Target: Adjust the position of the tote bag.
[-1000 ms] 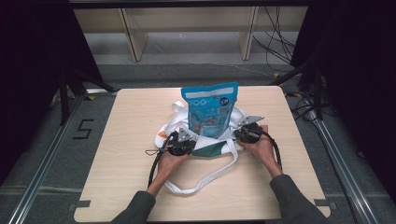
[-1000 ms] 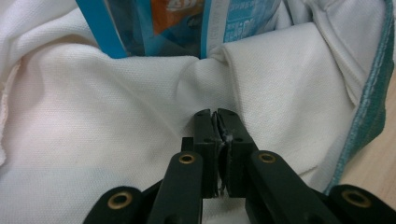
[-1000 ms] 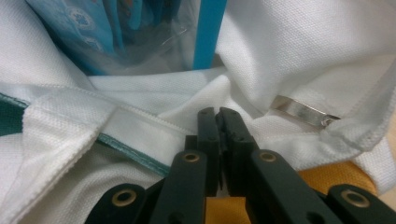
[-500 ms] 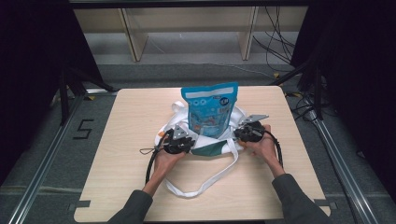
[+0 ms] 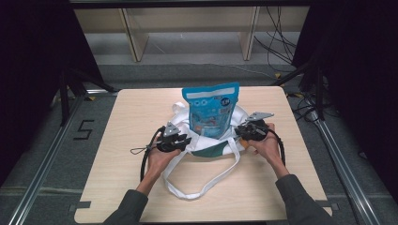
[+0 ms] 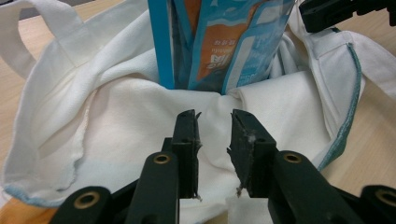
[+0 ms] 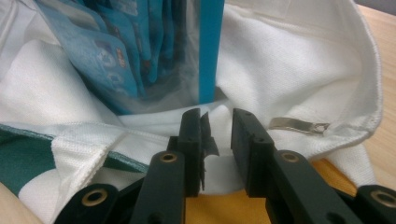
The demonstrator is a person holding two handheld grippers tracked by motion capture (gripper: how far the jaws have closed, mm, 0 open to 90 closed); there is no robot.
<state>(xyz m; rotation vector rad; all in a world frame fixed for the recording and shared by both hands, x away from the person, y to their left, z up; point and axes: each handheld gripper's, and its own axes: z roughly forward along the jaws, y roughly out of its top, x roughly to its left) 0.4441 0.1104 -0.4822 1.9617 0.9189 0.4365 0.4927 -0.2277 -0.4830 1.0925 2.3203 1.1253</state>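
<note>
A blue snack pouch (image 5: 211,110) stands upright inside a white tote bag (image 5: 180,110) at the middle of the table. My left gripper (image 5: 187,139) is at the bag's left rim and my right gripper (image 5: 237,131) at its right rim. In the left gripper view the jaws (image 6: 214,126) have just been opening; they stand apart over the white cloth (image 6: 93,116), with the pouch (image 6: 224,42) just beyond. In the right gripper view the jaws (image 7: 215,123) have also just been opening; the bag's hem (image 7: 289,70) lies between them unpinched, below the pouch (image 7: 140,51).
The bag's long white handle (image 5: 197,194) loops toward the front edge of the wooden table (image 5: 131,122). The other gripper (image 6: 327,11) shows across the bag. A wooden shelf (image 5: 187,28) stands behind the table, and cables (image 5: 277,42) run at the back right.
Both pairs of jaws have opened and let go of the bag's rim. The left gripper has lifted slightly; the right hand has stayed in place.
</note>
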